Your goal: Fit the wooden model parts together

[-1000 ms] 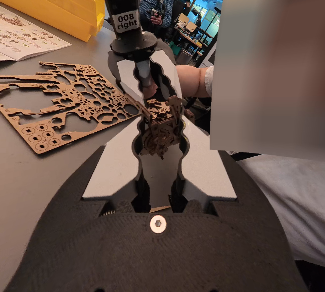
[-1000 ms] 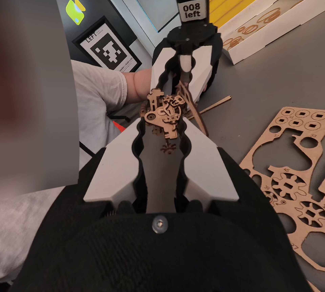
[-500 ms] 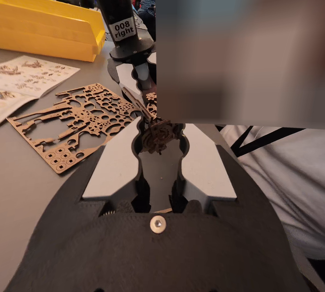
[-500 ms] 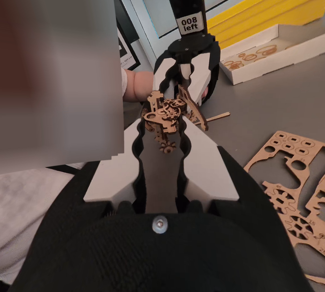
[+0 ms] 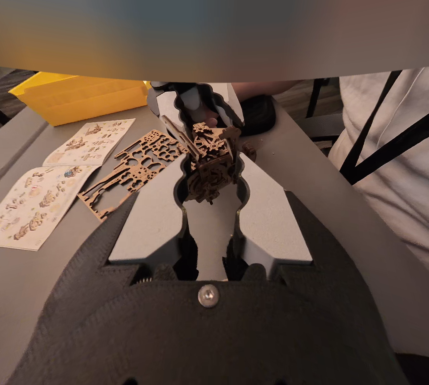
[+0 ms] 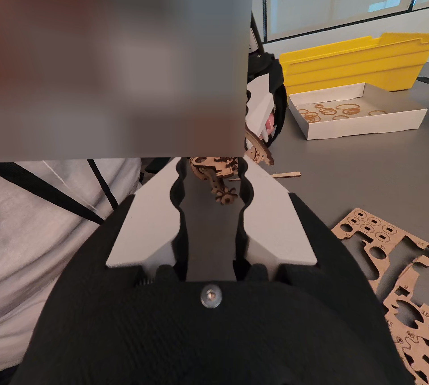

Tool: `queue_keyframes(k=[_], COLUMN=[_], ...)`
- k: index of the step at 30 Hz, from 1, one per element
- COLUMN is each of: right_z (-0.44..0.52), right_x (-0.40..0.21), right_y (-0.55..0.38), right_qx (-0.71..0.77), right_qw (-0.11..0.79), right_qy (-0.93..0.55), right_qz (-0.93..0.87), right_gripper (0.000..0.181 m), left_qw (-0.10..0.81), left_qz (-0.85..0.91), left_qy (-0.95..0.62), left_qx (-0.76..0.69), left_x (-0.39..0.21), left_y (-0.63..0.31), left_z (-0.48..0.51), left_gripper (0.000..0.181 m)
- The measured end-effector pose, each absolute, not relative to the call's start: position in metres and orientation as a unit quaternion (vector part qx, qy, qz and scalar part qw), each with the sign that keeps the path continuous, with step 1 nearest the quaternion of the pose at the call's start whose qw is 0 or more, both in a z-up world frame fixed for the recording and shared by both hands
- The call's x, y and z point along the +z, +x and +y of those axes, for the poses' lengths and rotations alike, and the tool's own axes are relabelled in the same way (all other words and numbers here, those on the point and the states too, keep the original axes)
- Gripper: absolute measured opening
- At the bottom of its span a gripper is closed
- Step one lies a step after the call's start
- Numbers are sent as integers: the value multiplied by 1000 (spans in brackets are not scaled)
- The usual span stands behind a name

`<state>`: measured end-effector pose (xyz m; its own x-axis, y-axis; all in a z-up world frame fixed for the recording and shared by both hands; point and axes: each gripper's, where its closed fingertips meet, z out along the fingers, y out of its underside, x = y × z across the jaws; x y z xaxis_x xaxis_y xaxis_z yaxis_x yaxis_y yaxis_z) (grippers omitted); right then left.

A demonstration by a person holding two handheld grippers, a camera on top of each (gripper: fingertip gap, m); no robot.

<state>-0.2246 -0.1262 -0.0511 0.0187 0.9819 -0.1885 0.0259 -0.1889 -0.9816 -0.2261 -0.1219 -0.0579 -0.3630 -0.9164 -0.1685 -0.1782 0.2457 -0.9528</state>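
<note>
Left wrist view: wooden model (image 5: 210,172) between both grippers' fingers (image 5: 160,190).

Writing on the table items

Small engraved numbers are borne by the wooden sheet (image 6: 386,246) at the lower right of the right wrist view, one beside each cut-out and each part not yet pressed out. The open booklet (image 5: 34,206) in the left wrist view is covered with printed drawings; any print on it is too small to be read. No brand or sign is seen.
</note>
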Motion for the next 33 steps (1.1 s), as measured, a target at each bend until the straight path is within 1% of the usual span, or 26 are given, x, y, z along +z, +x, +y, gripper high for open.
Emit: queue_keyframes(k=[2,6,9,13,17,21,28,33], right_z=[-126,-120,-122,-116,-110,-109,-107,-115], right_x=[-49,-51,-55,-64,-64,-64,-67,-63], right_y=[-225,-226,-229,-232,-230,-231,-232,-230], right_qx=[537,523,490,438,444,446,432,432], right_qw=[449,456,471,487,485,483,487,493], right_qy=[-556,-569,-568,-587,-597,-601,-607,-584], right_qz=[-448,-442,-464,-477,-460,-453,-456,-480], right_gripper=[50,52,59,56,45,49,50,44], left_qw=[402,419,426,428,429,434,430,408], left_qz=[688,699,701,705,704,699,696,686], left_qy=[-400,-403,-406,-415,-415,-425,-430,-421], left_qx=[-453,-418,-404,-384,-384,-379,-381,-432], left_x=[-60,-66,-68,-73,-74,-74,-75,-68], left_y=[-225,-223,-222,-221,-220,-219,-219,-221], left_z=[-123,-120,-118,-114,-114,-110,-108,-118], left_gripper=[36,36,36,36,36,36,36,36])
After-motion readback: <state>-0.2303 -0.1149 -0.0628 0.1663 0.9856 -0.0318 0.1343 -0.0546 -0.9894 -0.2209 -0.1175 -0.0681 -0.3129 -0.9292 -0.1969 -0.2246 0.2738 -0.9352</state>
